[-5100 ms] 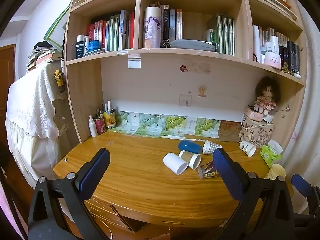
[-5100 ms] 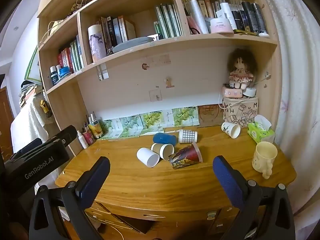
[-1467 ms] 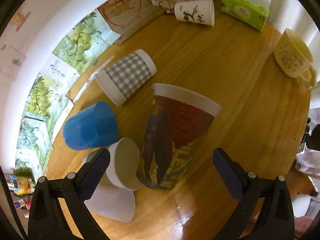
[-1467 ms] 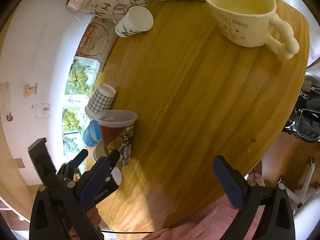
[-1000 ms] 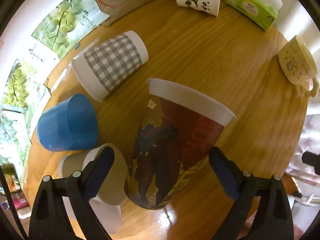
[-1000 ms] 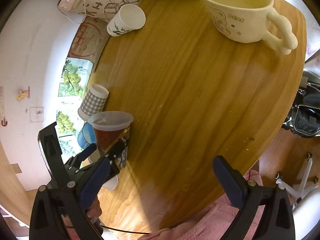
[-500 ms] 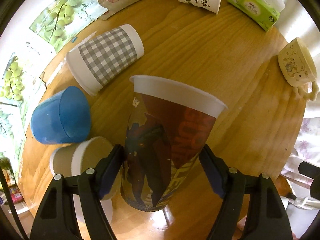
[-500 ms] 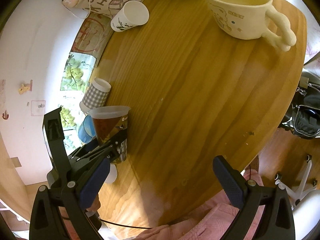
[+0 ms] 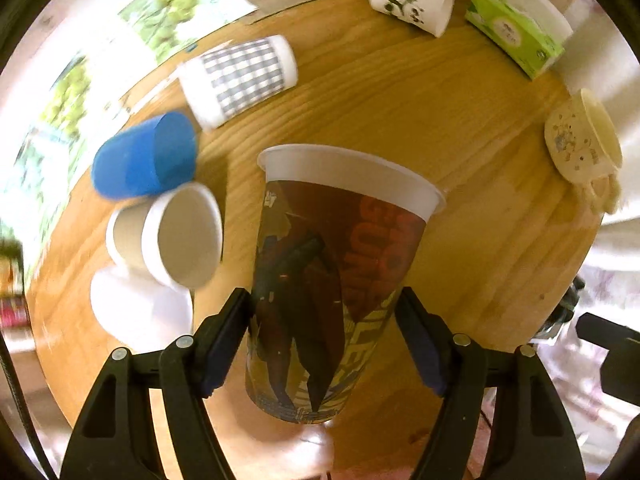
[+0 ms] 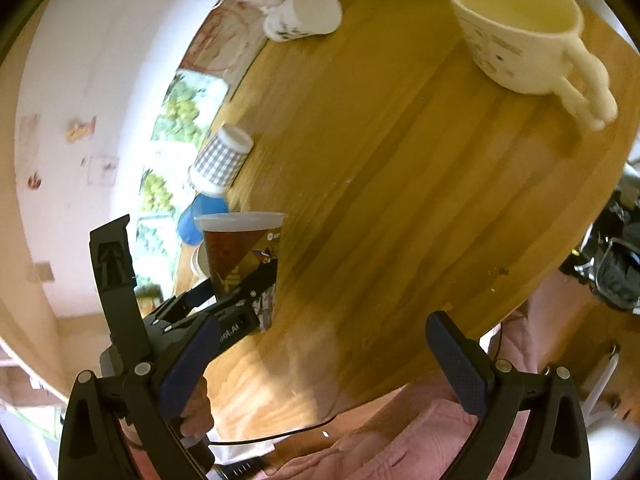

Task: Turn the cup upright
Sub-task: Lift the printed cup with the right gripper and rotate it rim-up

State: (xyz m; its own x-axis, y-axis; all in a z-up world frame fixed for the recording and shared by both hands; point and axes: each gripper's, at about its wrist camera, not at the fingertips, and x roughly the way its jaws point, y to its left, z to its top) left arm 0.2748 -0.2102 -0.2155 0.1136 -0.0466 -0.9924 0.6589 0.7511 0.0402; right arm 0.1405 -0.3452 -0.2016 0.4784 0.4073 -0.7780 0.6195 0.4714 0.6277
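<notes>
My left gripper [image 9: 326, 332] is shut on a tall printed paper cup [image 9: 332, 280] with a white rim, its blue pads pressed on both sides of the lower body. The cup points rim-up over the wooden desk [image 9: 420, 128]. In the right wrist view the same cup [image 10: 240, 256] is held by the left gripper [image 10: 240, 296] near the desk's left side. My right gripper [image 10: 320, 356] is open and empty, above the desk's front edge.
Lying on their sides: a grey checked cup [image 9: 240, 76], a blue cup [image 9: 146, 160], a brown-lined paper cup [image 9: 176, 240], a white cup [image 9: 140, 308] and a panda-print cup [image 9: 412, 0]. A cream mug [image 10: 516, 28] stands upright at the right. A green tissue pack [image 9: 516, 32] lies at the back right.
My left gripper closed its pads onto the printed cup and raised it more upright. The right gripper stayed open, shifting only slightly.
</notes>
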